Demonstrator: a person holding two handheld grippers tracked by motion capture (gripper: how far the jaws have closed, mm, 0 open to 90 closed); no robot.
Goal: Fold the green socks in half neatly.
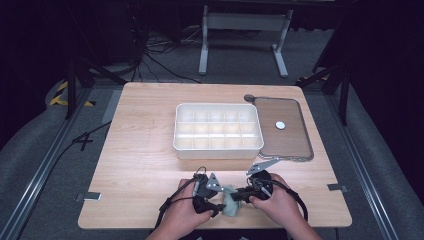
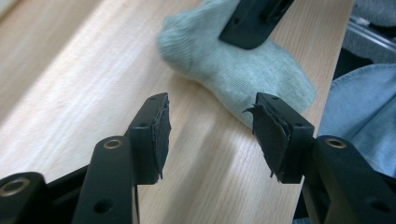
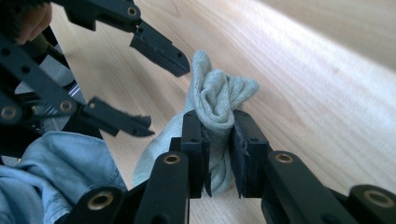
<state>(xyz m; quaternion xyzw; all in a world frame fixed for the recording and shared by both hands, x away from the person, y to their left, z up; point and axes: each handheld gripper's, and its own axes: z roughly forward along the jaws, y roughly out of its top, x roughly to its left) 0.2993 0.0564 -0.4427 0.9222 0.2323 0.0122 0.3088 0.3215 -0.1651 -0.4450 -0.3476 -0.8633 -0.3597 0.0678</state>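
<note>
Right gripper view has the right gripper [image 3: 219, 154] clenched on a bunched fold of the pale green sock [image 3: 217, 100], the rest of it trailing onto the wooden table [image 3: 303, 84]. Just beside it, the left gripper [image 2: 210, 133] is released, jaws apart with bare wood between them and the sock's free end lying just past their tips, near the table's front edge.
</note>
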